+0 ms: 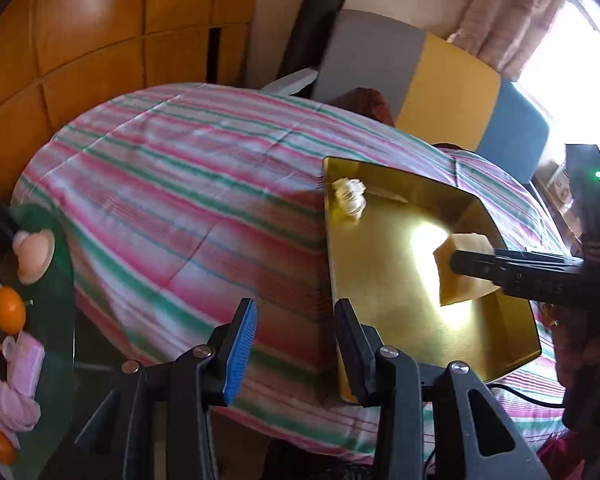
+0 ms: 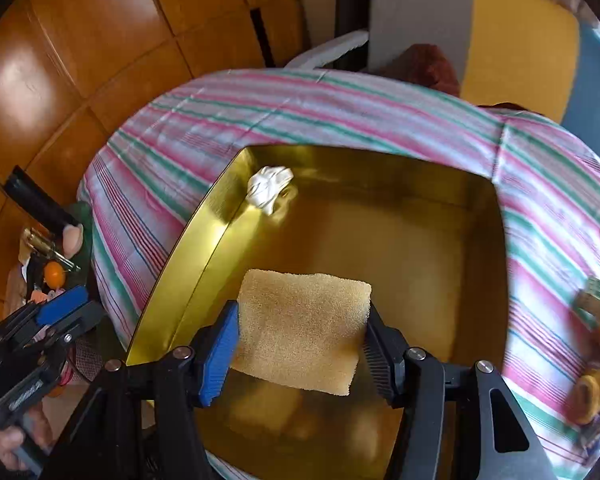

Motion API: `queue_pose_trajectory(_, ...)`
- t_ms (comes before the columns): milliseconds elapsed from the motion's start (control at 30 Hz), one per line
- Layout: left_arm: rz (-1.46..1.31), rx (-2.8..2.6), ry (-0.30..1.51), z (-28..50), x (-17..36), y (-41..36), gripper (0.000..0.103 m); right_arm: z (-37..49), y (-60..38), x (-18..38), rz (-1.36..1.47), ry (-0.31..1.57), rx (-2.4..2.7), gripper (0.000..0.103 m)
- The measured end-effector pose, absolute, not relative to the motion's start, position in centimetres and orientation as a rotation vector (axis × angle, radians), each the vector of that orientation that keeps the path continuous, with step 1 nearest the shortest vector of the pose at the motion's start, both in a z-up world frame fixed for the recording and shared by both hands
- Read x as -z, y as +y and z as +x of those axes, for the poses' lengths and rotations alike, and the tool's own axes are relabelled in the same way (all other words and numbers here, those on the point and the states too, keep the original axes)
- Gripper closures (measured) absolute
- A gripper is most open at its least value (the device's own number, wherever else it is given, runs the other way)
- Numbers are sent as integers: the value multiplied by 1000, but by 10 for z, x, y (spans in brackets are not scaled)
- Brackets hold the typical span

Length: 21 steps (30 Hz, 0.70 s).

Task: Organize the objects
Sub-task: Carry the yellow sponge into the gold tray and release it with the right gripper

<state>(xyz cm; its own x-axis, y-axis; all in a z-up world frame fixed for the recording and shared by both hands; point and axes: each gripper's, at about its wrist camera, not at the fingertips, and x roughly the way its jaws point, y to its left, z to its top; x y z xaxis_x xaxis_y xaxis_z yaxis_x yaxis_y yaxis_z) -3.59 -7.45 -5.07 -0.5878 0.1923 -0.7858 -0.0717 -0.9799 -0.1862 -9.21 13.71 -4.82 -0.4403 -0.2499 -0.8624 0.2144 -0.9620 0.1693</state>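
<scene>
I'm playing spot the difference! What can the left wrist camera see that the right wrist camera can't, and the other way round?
Only the left wrist view shows the pink rolled socks and the bright window. Only the right wrist view shows the small green box on the striped bedspread. Both show the gold tray, the white crumpled thing in its corner, and the yellow sponge clamped in the right hand-held gripper.

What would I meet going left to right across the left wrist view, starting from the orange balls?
Orange ball → striped cloth → white crumpled item in the gold tray → yellow sponge held in the right tongs.
</scene>
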Motion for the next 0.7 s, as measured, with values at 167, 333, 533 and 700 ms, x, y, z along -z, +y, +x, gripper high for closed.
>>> queue_pose_trajectory(167, -1374, -2657, -239, -37, 61, -82, 63, -117, 120, 68, 1530, -77, 2446, 43)
queue_pose_trajectory(333, -1384, -2634, -251, -37, 66, -81, 63, -152, 107, 80, 1604, -148, 2441, 43)
queue_pose_trajectory(533, -1395, -2624, -267, -38, 69, -82, 63, -187, 94, 93, 1655, -343, 2383, 39)
queue_pose_trajectory(700, -1398, -2625, -277, -39, 70, -83, 63, -193, 94, 93, 1599, -505, 2327, 19)
